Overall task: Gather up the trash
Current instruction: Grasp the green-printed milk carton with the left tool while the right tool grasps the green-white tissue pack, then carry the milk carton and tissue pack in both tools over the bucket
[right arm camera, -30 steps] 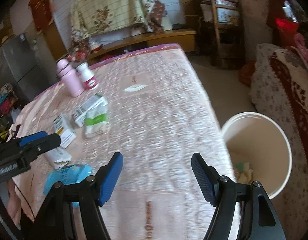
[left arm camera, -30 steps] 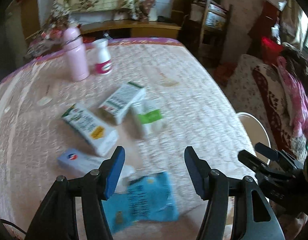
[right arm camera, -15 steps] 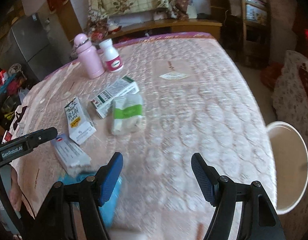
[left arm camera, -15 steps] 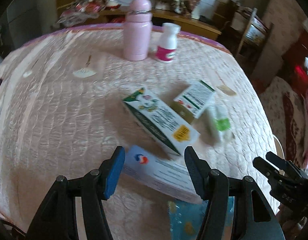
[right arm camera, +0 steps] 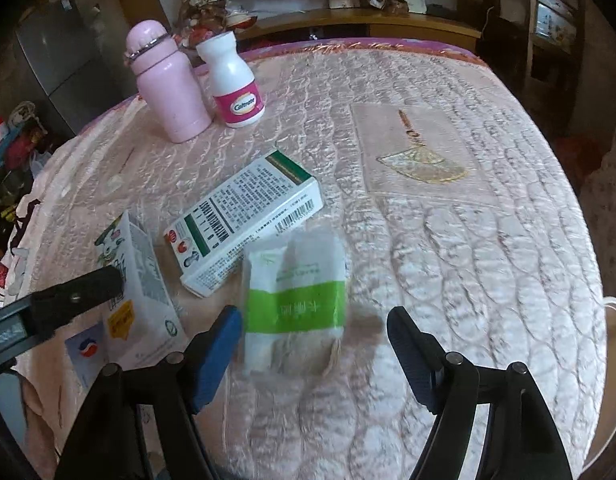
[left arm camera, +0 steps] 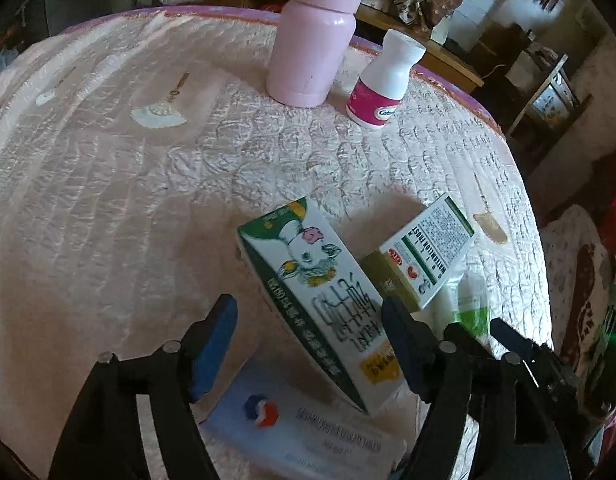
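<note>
Between the parted jaws of the left gripper (left arm camera: 308, 344), just opened wider and pressing nothing, the milk carton (left arm camera: 320, 300) lies flat on the quilted table (left arm camera: 107, 200), its long axis running near-right to far-left.

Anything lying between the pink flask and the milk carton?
No. In the left wrist view, only bare quilted cloth runs from the pink flask to the milk carton.

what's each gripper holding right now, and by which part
Nothing is held. The left gripper has just been opening; the milk carton lies between its open fingers, ungripped. The right gripper is open above the green-and-white packet.
</note>
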The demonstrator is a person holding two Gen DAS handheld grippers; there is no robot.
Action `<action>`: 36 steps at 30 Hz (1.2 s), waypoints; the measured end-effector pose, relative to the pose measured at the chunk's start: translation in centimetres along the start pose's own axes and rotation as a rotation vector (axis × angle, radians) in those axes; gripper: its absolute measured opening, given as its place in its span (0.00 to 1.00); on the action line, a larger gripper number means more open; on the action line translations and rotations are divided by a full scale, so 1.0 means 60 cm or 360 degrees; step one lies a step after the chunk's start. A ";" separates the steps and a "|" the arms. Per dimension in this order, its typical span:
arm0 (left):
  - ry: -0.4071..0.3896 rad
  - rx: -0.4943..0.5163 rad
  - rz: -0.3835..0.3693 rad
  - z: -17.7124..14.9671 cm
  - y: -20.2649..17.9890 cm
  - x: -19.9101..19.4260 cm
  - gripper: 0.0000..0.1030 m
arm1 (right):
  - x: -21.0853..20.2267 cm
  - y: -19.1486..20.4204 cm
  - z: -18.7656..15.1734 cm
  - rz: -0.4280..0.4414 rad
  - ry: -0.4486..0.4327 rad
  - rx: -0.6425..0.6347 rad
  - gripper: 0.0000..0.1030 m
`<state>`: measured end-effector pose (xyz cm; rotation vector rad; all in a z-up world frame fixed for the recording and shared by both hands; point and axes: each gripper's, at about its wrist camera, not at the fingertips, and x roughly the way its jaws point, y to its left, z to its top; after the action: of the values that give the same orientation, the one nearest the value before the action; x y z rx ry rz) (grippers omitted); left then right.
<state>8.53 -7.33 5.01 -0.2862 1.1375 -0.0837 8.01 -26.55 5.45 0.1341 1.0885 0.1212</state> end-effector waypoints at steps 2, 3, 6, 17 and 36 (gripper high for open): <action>-0.0008 -0.0024 -0.0005 0.002 -0.004 0.005 0.75 | 0.008 0.003 0.003 -0.0013 -0.0007 -0.0027 0.76; -0.0010 -0.0031 -0.0006 0.003 -0.005 0.007 0.75 | 0.012 0.004 0.005 -0.0019 -0.0012 -0.0035 0.76; 0.0008 -0.0059 -0.0022 0.008 -0.006 0.012 0.75 | 0.016 0.007 0.010 -0.0032 -0.0028 -0.0044 0.76; 0.0009 -0.0005 -0.0082 -0.008 -0.014 0.023 0.70 | 0.004 0.010 -0.001 -0.0074 -0.0092 -0.0077 0.39; -0.0194 0.0296 -0.0261 -0.056 -0.094 -0.138 0.65 | -0.192 -0.073 -0.076 0.0113 -0.0341 0.0068 0.34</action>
<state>2.47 -11.61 12.50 -0.2152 0.9764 -0.3113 -1.19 -32.55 12.67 0.2190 0.8732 0.1440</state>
